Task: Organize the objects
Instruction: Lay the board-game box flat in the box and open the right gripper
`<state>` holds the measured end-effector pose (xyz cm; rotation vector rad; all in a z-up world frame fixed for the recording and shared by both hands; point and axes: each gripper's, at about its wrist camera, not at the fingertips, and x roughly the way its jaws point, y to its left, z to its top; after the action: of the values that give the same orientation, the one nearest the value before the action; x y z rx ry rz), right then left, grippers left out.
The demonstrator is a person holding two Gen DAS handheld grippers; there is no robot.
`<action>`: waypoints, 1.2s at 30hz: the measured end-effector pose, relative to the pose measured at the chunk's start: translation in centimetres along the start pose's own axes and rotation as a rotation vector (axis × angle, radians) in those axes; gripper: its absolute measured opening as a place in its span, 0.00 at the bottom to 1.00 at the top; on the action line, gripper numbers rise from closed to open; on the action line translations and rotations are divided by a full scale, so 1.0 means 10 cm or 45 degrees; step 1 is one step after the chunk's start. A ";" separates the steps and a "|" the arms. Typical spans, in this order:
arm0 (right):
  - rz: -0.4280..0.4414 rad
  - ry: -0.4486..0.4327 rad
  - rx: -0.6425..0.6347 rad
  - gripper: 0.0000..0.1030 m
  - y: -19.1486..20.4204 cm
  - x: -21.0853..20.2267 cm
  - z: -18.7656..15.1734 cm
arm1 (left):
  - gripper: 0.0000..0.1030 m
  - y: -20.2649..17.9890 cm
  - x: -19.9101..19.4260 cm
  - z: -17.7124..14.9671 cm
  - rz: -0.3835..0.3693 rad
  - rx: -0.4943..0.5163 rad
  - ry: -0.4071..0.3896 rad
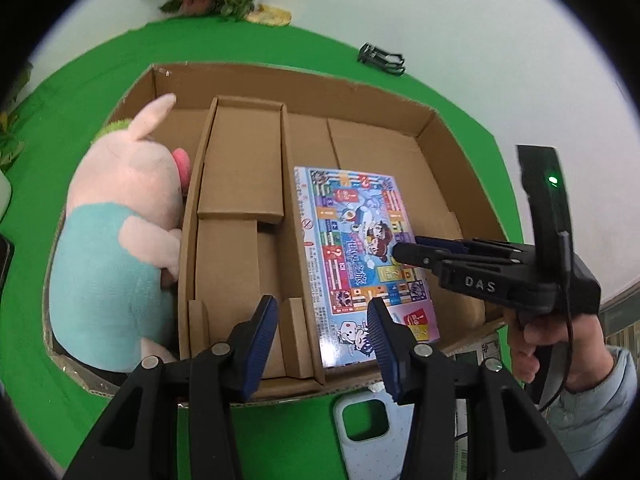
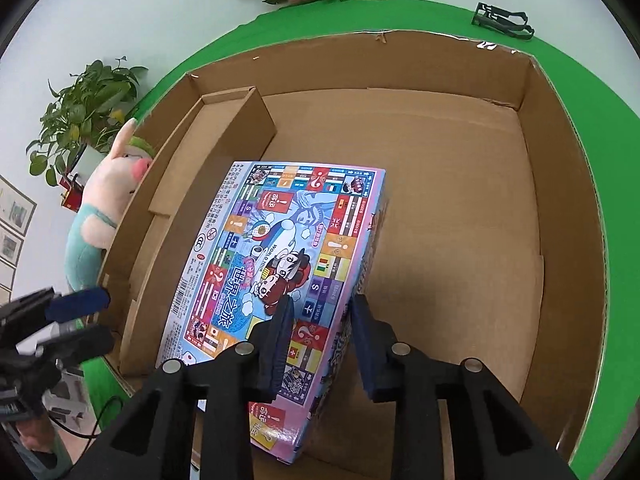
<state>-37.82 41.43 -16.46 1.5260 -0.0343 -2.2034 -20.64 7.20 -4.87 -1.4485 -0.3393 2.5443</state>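
Observation:
A colourful board game box [image 2: 280, 264] lies tilted inside a large open cardboard box [image 2: 560, 208]. My right gripper [image 2: 320, 344] is shut on the game box's right edge, one pad on top, one on its side. In the left wrist view the game box [image 1: 360, 256] lies in the cardboard box [image 1: 452, 168] with my right gripper [image 1: 404, 250] on it. My left gripper [image 1: 322, 344] is open and empty above the near wall. A pink plush pig in a teal shirt [image 1: 116, 240] sits in the left compartment; it also shows in the right wrist view [image 2: 104, 208].
Cardboard dividers [image 1: 240, 168] split the box's left part. A phone case [image 1: 368, 436] lies on the green cloth [image 1: 72, 92] in front of the box. A dark clip [image 1: 382, 58] lies behind it. Potted plants [image 2: 84, 112] stand at the table's back.

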 end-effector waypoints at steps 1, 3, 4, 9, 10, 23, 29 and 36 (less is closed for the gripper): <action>0.003 -0.006 0.006 0.29 0.00 -0.01 0.00 | 0.44 -0.02 -0.05 -0.02 0.012 0.021 -0.030; -0.016 -0.024 0.011 0.29 -0.01 -0.05 -0.03 | 0.45 -0.08 -0.20 -0.06 0.064 0.070 -0.113; -0.045 -0.042 0.008 0.37 0.01 -0.09 -0.04 | 0.45 -0.10 -0.27 -0.08 0.098 0.092 -0.156; -0.264 -0.342 -0.067 1.00 0.23 -0.69 -0.23 | 0.85 -0.08 -0.77 -0.18 0.281 0.181 -0.448; -0.273 -0.366 -0.076 1.00 0.28 -0.78 -0.26 | 0.85 -0.05 -0.84 -0.22 0.293 0.193 -0.495; -0.145 -0.328 -0.063 1.00 0.55 -0.97 -0.75 | 0.78 0.31 -0.22 -0.20 0.055 0.073 -0.043; -0.080 -0.314 0.001 1.00 0.50 -0.90 -0.80 | 0.76 0.29 -0.16 -0.23 0.010 0.101 0.011; -0.191 -0.363 -0.031 1.00 0.57 -0.97 -0.89 | 0.76 0.29 -0.18 -0.27 0.024 0.088 0.004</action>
<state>-25.17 42.10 -9.83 1.2260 0.0178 -2.5153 -17.55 4.17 -5.62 -1.4371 -0.2358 2.5413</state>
